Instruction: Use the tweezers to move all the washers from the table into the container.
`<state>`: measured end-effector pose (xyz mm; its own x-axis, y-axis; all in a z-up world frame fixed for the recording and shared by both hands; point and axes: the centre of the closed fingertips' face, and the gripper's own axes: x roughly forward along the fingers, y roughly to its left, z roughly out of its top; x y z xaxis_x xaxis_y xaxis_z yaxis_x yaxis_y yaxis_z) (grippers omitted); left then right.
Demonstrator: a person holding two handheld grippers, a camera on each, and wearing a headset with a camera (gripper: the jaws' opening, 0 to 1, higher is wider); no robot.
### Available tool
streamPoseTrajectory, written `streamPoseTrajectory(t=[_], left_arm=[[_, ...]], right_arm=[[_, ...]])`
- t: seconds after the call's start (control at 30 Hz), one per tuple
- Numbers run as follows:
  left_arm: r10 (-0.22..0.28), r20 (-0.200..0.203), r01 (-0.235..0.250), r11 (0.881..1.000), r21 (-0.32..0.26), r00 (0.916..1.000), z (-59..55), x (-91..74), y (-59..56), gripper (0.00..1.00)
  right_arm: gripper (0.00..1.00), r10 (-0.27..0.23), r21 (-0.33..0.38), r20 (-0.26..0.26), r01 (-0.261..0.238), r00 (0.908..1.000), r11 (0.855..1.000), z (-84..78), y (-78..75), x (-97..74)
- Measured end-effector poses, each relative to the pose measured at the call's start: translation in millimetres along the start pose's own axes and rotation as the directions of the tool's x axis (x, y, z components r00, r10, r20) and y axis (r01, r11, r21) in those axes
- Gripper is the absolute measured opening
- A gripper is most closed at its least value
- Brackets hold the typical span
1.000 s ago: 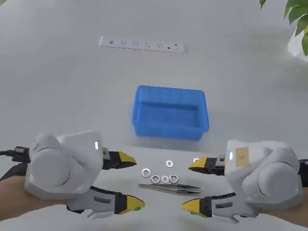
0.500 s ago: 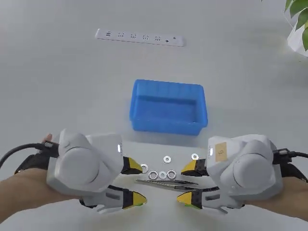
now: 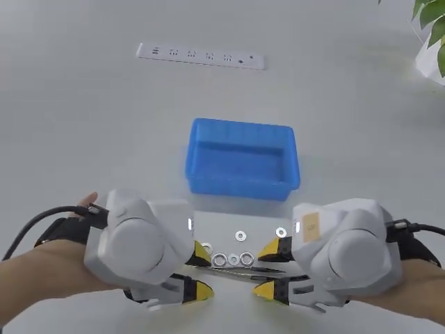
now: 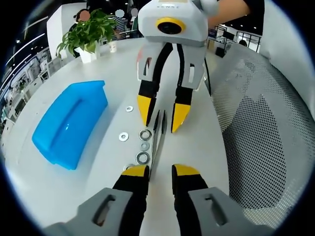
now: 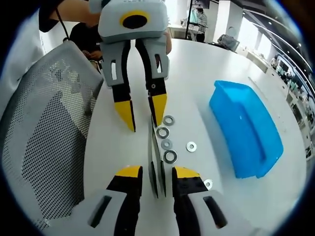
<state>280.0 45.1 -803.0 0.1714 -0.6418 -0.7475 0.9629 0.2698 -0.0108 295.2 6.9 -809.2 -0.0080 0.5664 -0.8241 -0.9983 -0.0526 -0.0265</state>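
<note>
Slim metal tweezers [image 3: 236,271] lie flat on the white table [image 3: 104,125], just in front of a row of three washers [image 3: 233,259]. Two more washers [image 3: 240,236] lie nearer the blue container [image 3: 243,158], which stands behind them. My left gripper [image 3: 200,273] is open, its jaws on either side of the tweezers' pointed end [image 4: 153,147]. My right gripper [image 3: 270,270] faces it, also open, with the tweezers' rear end [image 5: 156,172] lying between its jaws. The row of washers [image 4: 143,146] runs beside the tweezers.
A white power strip [image 3: 201,56] lies at the far side of the table. A potted plant [image 3: 432,35] stands at the far right corner. A mesh chair [image 4: 261,123] is close to the table's near edge. A black cable [image 3: 35,223] trails from the left gripper.
Both grippers have moved inward from the sides and now face each other closely over the ends of the tweezers. The tweezers and washers have stayed where they were.
</note>
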Motion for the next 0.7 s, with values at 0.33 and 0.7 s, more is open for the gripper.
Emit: streamPoseTrajectory(t=[0.33, 0.7], left_arm=[[0.013, -0.038, -0.012, 0.999, 0.035, 0.9992, -2.0, -0.1, 0.2, 0.07], [0.011, -0.088, -0.010, 1.000, 0.006, 0.9961, 0.3, 2.7, 0.5, 0.06]], right_arm=[[0.15, 0.011, -0.055, -0.018, -0.012, 0.9998, 0.998, 2.8, 9.1, 1.8], [0.07, 0.024, -0.103, -0.075, -0.032, 0.9969, 0.994, 5.6, 9.3, 4.2]])
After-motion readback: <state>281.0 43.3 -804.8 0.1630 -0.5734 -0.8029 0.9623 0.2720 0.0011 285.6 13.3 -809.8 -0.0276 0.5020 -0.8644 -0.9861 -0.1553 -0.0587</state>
